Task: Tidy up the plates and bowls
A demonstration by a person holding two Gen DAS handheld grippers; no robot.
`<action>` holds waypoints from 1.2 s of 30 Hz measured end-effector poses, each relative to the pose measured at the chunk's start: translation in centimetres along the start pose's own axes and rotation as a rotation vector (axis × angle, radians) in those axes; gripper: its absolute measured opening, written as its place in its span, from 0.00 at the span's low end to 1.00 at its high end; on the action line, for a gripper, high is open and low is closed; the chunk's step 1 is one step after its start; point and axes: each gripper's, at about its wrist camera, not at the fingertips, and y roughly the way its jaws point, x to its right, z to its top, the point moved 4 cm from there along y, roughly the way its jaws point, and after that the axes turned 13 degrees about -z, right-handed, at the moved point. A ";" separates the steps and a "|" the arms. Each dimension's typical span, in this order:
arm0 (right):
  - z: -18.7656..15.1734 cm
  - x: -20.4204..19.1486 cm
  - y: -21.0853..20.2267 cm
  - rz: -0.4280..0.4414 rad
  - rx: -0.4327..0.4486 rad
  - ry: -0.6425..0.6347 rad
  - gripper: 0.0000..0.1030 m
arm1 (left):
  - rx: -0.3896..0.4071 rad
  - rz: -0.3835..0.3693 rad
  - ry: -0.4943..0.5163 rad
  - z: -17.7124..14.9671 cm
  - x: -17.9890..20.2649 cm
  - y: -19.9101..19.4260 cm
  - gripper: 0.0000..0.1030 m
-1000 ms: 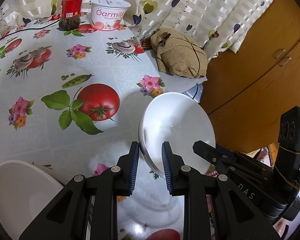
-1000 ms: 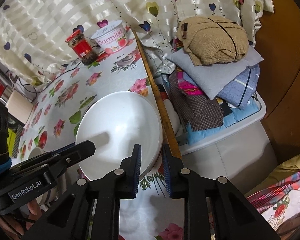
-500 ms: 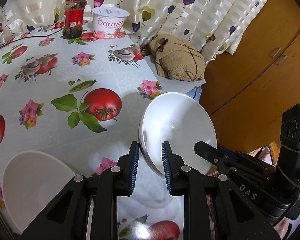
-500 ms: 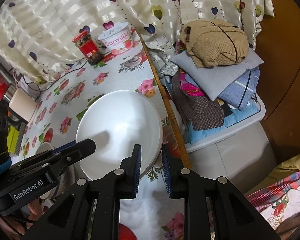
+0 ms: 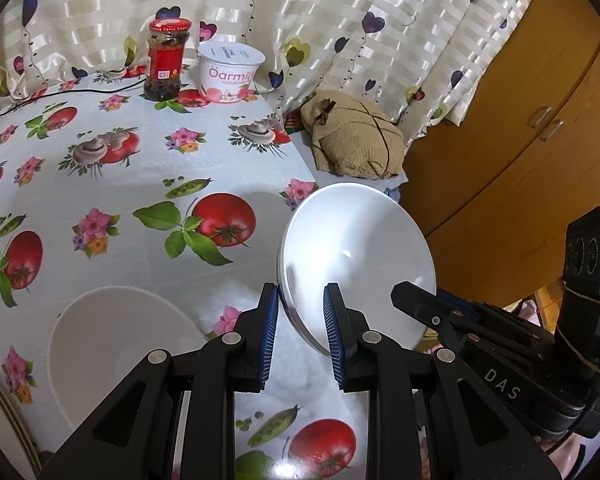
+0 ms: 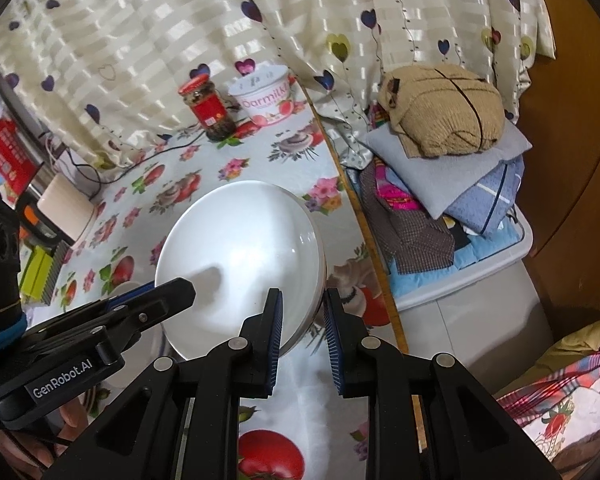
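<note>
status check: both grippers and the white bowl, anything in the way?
Left gripper and right gripper both shut on the white bowl, opposite rims, bowl tilted above the table. Second bowl sits below left. Nothing blocking.

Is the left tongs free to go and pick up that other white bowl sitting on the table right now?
Probably not yet. The left tongs are clamped on the lifted white bowl, shared with the right tongs. The path to the other bowl looks clear, but they must let go first.
</note>
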 end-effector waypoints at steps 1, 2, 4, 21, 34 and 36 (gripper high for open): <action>0.0 -0.2 -0.2 0.001 0.003 -0.002 0.20 | 0.003 0.001 0.001 0.0 0.0 -0.2 0.24; 0.0 -0.4 -0.5 0.002 0.007 -0.005 0.20 | 0.009 0.000 0.003 -0.1 0.1 -0.5 0.24; -0.1 -0.7 -1.0 0.003 0.013 -0.011 0.20 | 0.018 0.000 0.006 -0.1 0.2 -1.1 0.24; -0.1 -2.9 -3.7 0.005 0.052 -0.049 0.20 | 0.063 0.000 0.005 -0.6 0.1 -4.2 0.24; -0.4 -5.0 -4.7 0.022 0.064 -0.088 0.20 | 0.092 0.018 -0.013 -1.4 -0.9 -6.5 0.24; -0.5 -5.5 -4.7 0.026 0.062 -0.096 0.20 | 0.094 0.022 -0.021 -1.6 -1.3 -6.9 0.24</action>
